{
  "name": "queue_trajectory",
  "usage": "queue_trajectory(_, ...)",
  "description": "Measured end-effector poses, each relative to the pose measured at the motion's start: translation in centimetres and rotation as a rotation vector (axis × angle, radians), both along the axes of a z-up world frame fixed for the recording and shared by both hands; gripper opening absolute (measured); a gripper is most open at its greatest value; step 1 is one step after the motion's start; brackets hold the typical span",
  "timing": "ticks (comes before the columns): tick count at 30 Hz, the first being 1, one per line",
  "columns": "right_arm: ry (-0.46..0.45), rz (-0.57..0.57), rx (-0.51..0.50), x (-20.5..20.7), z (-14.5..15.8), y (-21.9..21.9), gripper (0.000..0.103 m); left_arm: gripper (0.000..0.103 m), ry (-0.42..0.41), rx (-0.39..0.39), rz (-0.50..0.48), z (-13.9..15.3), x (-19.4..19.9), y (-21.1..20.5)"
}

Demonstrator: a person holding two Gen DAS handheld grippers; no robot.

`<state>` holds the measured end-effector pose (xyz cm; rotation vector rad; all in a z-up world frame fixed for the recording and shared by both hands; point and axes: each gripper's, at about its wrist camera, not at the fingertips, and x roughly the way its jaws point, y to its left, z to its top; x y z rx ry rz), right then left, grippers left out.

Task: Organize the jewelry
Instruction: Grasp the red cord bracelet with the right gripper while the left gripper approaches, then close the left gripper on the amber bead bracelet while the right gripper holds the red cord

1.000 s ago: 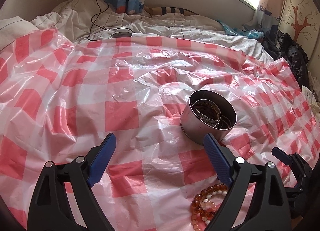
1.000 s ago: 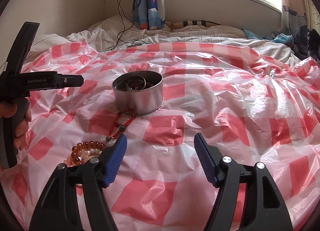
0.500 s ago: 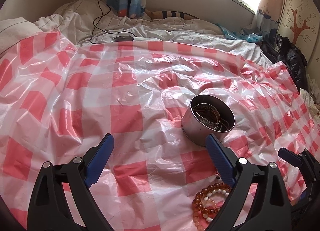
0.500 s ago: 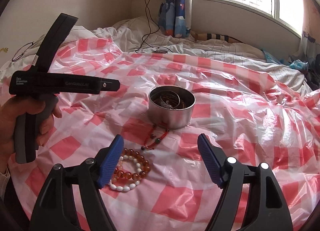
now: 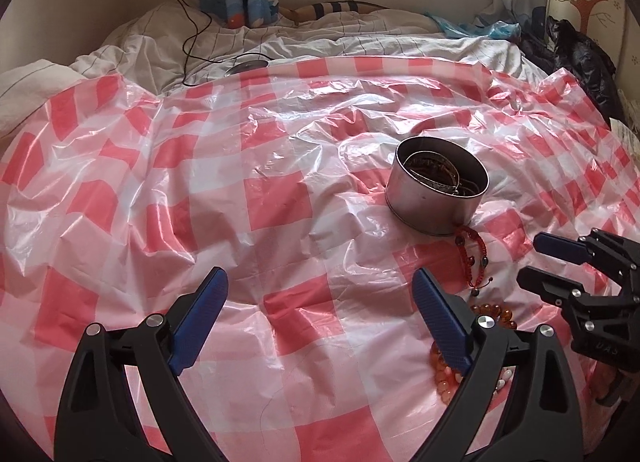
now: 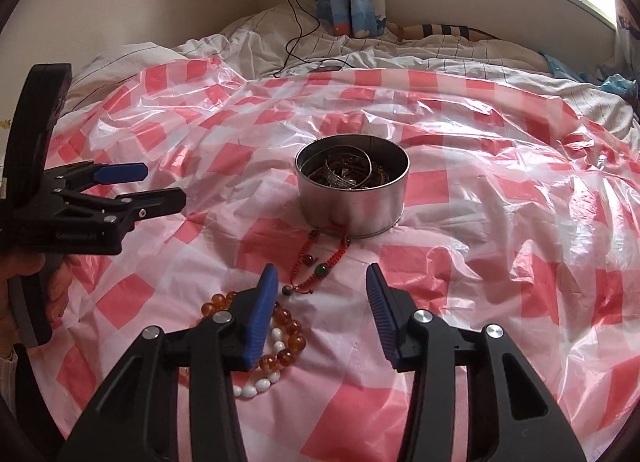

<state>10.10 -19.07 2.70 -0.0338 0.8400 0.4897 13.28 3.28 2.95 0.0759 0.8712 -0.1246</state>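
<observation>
Right wrist view, round metal tin (image 6: 352,202) holding bangles (image 6: 348,170), right hand-held gripper (image 6: 322,282) closing, nothing between.

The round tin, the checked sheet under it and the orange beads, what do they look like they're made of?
Round tin: thin metal, dull brushed silver wall with a rolled rim. Checked sheet: thin plastic film, judging by its glossy crinkles and see-through white squares. Orange beads: translucent and glossy, amber-like; whether resin, glass or real amber cannot be told.
</observation>
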Motion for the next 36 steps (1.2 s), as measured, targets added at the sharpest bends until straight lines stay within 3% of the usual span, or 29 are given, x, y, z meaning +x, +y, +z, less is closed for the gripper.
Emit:
queue_trajectory(9, 0.117, -0.009, -0.041, 5.0, -3.2, 2.4, 0.052, 0.09, -0.002, 0.014, -0.016, 0.2, -0.5, 0.4)
queue_trajectory(10, 0.111, -0.002, -0.045, 5.0, -3.2, 2.4, 0.047, 0.09, 0.0, 0.017, -0.019, 0.2, -0.6, 0.4)
queue_trajectory(11, 0.106, 0.006, -0.048, 4.9, -3.1, 2.4, 0.027, 0.09, 0.001, 0.019, -0.022, 0.2, -0.6, 0.4)
queue_trajectory(12, 0.104, 0.012, -0.053, 4.8, -3.1, 2.4, 0.015, 0.09, 0.004, 0.017, -0.026, 0.2, -0.6, 0.3)
queue_trajectory(14, 0.092, 0.02, -0.066, 4.2, -2.7, 2.3, 0.012, 0.09, 0.015, 0.003, -0.049, 0.1, -0.7, 0.2)
queue_trajectory(19, 0.077, 0.025, -0.035, 1.7, -0.5, 0.5, 0.011, 0.09, 0.081, -0.09, -0.21, -0.7, -1.4, -1.6)
queue_trajectory(24, 0.078, -0.006, 0.023, -1.0, 0.8, -2.8, 0.011, 0.09, 0.116, -0.075, -0.367, -1.9, -2.9, -5.1)
queue_trajectory(30, 0.15, -0.082, 0.153, -0.2, -0.6, -5.7, 0.012, 0.09, 0.121, -0.059, -0.337, -3.2, -2.7, -6.4)
queue_trajectory(36, 0.128, -0.097, 0.122, 0.1, -0.5, -5.7, 0.012, 0.09, 0.078, 0.047, -0.31, -3.5, -2.6, -7.5)
